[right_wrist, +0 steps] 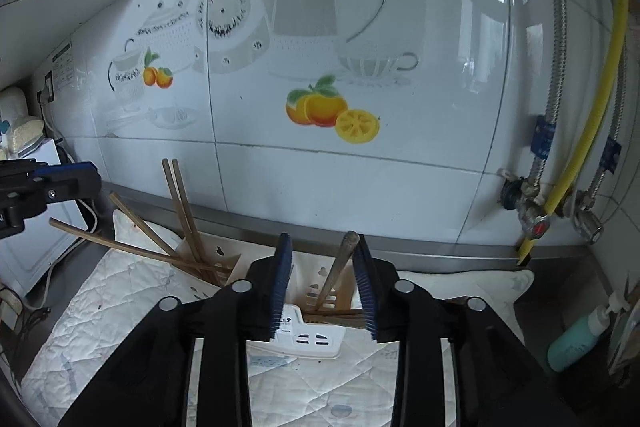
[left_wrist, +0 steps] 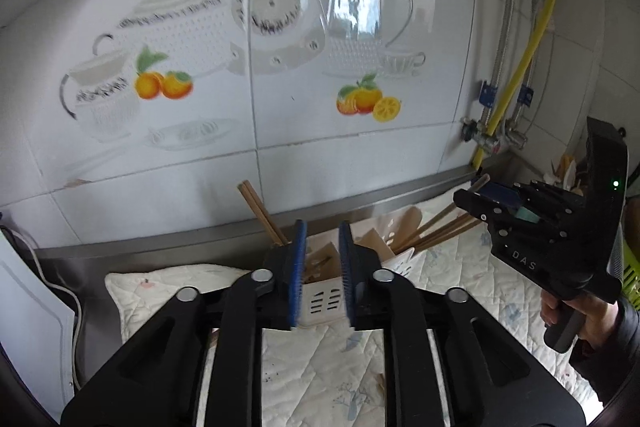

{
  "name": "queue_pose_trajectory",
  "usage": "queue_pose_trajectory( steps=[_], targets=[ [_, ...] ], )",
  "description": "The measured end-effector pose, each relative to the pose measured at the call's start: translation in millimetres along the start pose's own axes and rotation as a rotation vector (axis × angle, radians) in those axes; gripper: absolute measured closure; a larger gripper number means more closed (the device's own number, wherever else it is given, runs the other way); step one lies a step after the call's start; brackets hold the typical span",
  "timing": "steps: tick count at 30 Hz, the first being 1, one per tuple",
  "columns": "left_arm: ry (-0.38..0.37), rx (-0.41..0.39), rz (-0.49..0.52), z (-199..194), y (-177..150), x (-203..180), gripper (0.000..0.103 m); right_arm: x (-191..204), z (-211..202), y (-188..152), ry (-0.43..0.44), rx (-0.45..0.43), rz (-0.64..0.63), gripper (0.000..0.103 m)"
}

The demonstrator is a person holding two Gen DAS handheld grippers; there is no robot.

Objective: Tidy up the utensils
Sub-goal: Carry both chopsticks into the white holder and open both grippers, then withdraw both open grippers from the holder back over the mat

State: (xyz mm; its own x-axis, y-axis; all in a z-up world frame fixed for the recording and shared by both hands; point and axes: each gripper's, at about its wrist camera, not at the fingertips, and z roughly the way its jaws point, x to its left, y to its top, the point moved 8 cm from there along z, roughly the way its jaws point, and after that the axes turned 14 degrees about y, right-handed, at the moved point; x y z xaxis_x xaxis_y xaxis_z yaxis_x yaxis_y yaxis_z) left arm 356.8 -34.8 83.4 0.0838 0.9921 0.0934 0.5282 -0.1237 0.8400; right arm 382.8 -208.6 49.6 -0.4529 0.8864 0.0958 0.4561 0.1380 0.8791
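Pads of the right gripper stand parted around a dark-handled utensil that leans in the white holder, seemingly released, while the left gripper hangs over the holder with jaws apart and nothing between them. Chopsticks and wooden pieces already stand in the compartments on the quilted mat. Sorting looks mostly done, since no loose utensils show on the mat.

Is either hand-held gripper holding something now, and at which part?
Neither holds anything. A chopstick leans by the right hand-held gripper, its pads apart. The left hand-held gripper is open over the holder.
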Motion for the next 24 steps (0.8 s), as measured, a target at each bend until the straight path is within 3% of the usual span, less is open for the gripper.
queue_pose_trajectory(
  steps=[3, 8, 10, 15, 17, 20, 22, 24],
  targets=[
    [-0.012, -0.039, -0.031, -21.7, -2.7, 8.7, 0.068, 3.3, -14.0, 2.6, 0.005, -0.024, 0.001, 0.062],
    [0.034, -0.104, -0.039, -55.2, -18.5, 27.0, 0.062, 14.7, -41.5, -1.4, 0.009, -0.050, -0.013, 0.055],
    [0.039, -0.108, -0.069, -65.4, -31.9, 38.9, 0.055, 20.9, -53.4, -8.2, 0.013, -0.057, -0.017, 0.049],
    [0.048, -0.078, -0.100, -77.6, -73.0, 56.9, 0.055, 41.2, -77.4, -43.0, 0.045, -0.040, -0.010, 0.049],
    [0.044, -0.062, -0.111, -82.0, -93.5, 59.7, 0.052, 50.7, -85.0, -64.1, 0.052, -0.024, -0.001, 0.050],
    [0.052, -0.034, -0.111, -85.9, -125.9, 58.9, 0.047, 68.7, -93.3, -106.4, 0.090, 0.023, 0.032, 0.059],
    [0.076, -0.021, -0.106, -87.8, -146.7, 59.3, 0.038, 81.4, -95.4, -139.9, 0.099, 0.068, 0.045, 0.064],
    [0.078, -0.011, -0.108, -89.5, -163.4, 59.0, 0.038, 93.1, -96.0, -171.0, 0.112, 0.110, 0.063, 0.071]
  ],
)
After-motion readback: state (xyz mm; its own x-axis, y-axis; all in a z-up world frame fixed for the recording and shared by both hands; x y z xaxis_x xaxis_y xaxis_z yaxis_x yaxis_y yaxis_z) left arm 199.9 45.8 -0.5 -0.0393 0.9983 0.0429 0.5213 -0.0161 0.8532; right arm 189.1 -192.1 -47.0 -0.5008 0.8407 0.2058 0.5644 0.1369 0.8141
